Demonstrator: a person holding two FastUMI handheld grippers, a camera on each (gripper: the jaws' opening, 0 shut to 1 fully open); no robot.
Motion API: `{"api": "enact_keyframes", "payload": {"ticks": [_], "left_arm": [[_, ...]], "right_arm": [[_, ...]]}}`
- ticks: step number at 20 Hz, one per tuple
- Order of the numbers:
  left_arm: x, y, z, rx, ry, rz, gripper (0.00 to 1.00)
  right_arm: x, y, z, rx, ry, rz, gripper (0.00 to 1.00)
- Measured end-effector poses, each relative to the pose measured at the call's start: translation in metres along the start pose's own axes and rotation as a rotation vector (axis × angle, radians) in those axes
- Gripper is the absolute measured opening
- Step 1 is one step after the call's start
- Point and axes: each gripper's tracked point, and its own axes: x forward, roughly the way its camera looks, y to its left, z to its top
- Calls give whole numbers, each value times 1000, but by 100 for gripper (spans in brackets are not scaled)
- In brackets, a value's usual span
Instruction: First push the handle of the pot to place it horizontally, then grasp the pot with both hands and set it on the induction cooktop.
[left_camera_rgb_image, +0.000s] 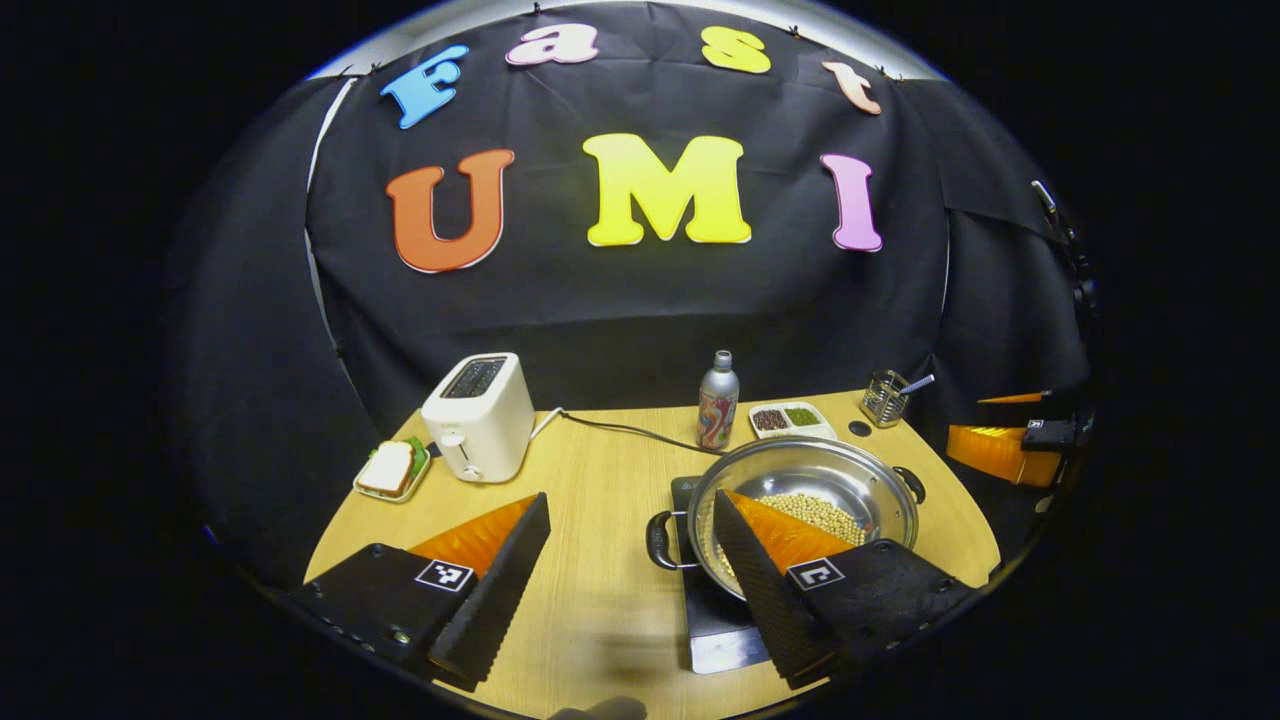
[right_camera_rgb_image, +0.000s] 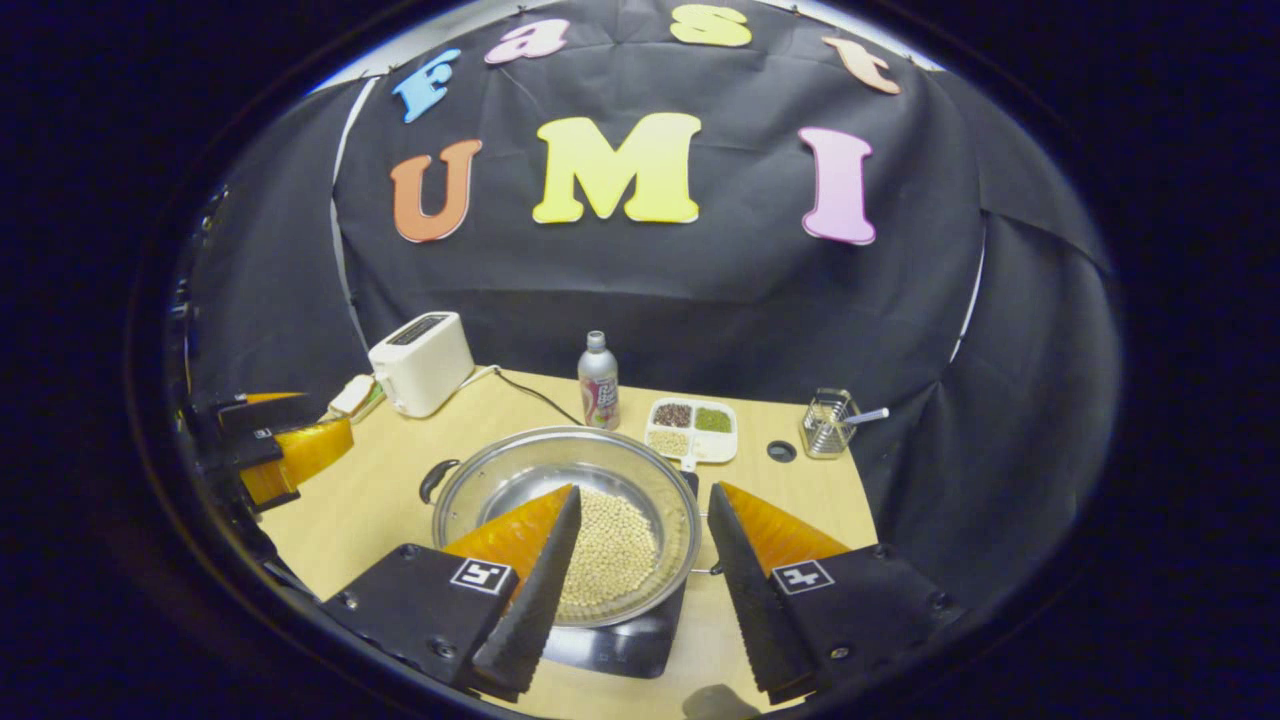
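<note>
Spanning the booth under a black cloth wall, the wooden counter carries everything. The pot, a wide steel pan holding a heap of pale beans, sits on the dark cooktop, which is mostly hidden beneath it, with just its near edge showing. In the left gripper view the pot's two black side handles lie left and right, so its handle axis runs across the counter; the left handle is plain, the right one is partly behind the rim.

A white toaster stands at the back left with its cord trailing right, a plate with a sandwich just beside it. Farther back are a bottle, a divided dish of grains and a small wire holder.

The left claw is spread wide and holds nothing, one finger overlapping the pot in the picture. The right claw is likewise wide apart and empty, its fingers either side of the pot's near right rim; whether they touch is unclear.
</note>
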Motion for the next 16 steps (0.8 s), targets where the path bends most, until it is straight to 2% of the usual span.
{"api": "enact_keyframes", "payload": {"ticks": [4,7,10,16], "left_arm": [[-43,13,35,-33,-106,-16,98],[-81,21,66,-17,-196,-26,98],[-116,27,93,-12,-286,-38,98],[-179,51,126,-53,-402,-34,98]], "right_arm": [[-55,24,39,-37,-120,-21,80],[-102,40,76,-33,-232,-25,81],[-146,52,102,-15,-333,-32,100],[-227,52,143,77,-508,-42,100]]}}
